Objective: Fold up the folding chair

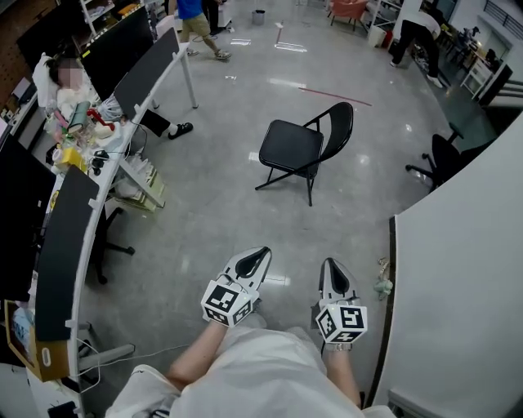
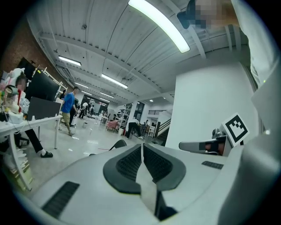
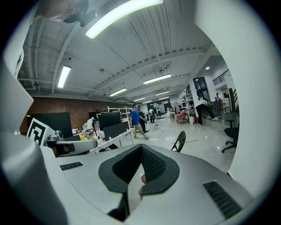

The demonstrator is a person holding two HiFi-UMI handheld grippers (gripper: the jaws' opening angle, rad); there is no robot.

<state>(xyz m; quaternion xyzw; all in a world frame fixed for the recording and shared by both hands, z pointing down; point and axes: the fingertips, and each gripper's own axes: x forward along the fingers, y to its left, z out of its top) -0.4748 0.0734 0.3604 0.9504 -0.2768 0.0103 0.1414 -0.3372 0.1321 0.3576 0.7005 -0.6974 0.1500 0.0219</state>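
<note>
- A black folding chair [image 1: 302,147] stands unfolded on a glossy grey floor [image 1: 212,212], in the open middle of a large office room. Its seat is flat and its backrest upright, and its thin legs are splayed on the floor.
- The chair is ahead of the person wearing the camera and well apart from both grippers; nothing touches it.
- The left gripper [image 1: 263,251] is held low in front of the person, pointing toward the chair. Its jaws are pressed together with nothing between them.
- The right gripper [image 1: 330,263] is just beside the left one, pointing the same way. Its jaws are also closed on nothing.
- Each gripper carries a cube with black-and-white square markers at the rear, near the person's bare forearms.
- To the left runs a curved row of desks [image 1: 131,139] with dark panels [image 1: 65,253], where a seated person [image 1: 73,98] is working among clutter.
- Farther back, a person in a blue top [image 1: 192,16] is on the open floor.
- To the right are a black office chair [image 1: 445,155] and a white wall [image 1: 466,277].
</note>
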